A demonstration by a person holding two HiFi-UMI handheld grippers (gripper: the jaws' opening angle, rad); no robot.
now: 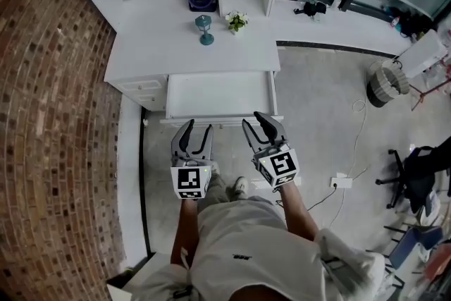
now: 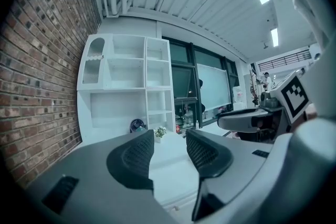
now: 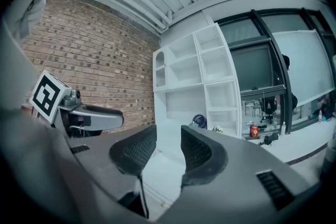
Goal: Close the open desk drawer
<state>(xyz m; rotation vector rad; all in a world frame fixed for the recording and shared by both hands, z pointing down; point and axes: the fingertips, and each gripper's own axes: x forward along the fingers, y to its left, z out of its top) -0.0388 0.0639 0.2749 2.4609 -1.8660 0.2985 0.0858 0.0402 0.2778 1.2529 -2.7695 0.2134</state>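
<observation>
Head view: drawer (image 1: pixel 220 95) stands open from counter (image 1: pixel 183 53), just ahead of left gripper (image 1: pixel 199 127) and right gripper (image 1: pixel 254 120); both grippers' jaws apart, empty.

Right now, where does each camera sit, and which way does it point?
Head view: on the person's head, looking steeply down at the open drawer, left gripper, right gripper, forearms and shorts.
Left gripper view: on the left gripper, looking along its parted, empty jaws at the white shelf unit; right gripper at its right.
Right gripper view: on the right gripper, jaws parted and empty, facing the same shelves; left gripper at its left.
Shared: all three show the potted flowers on the desk.
</observation>
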